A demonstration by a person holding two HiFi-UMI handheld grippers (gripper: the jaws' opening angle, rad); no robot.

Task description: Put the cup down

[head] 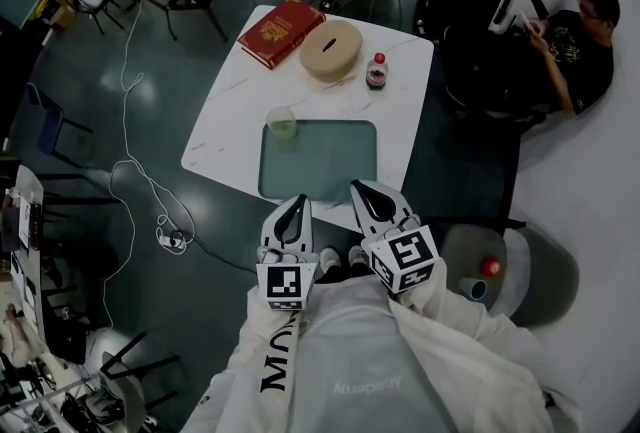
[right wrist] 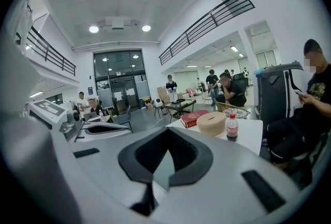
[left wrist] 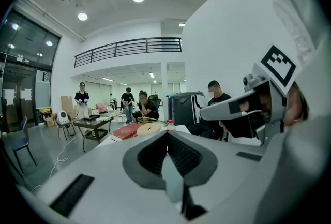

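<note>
Left gripper [head: 297, 204]; beyond, pale translucent cup [head: 282, 123]

Both tools in shot: left gripper [head: 297, 201] and right gripper [head: 360, 187], pale grey-white shells, black ribbed pads [left wrist: 182, 155] lining the jaws, each topped by a cube [head: 281, 285] of black-and-white square markers. The person wears a cream top [head: 350, 361], with dark block lettering down the left sleeve [head: 272, 361]

— What lies on the worktop [head: 235, 111]?
— A red book [head: 281, 31] beside a round beige box [head: 331, 49], a red-capped bottle [head: 377, 71] just right of it, and a green mat [head: 330, 166].
— Around it?
— A seated person [head: 575, 46], and a white cable [head: 135, 156] across the floor.
</note>
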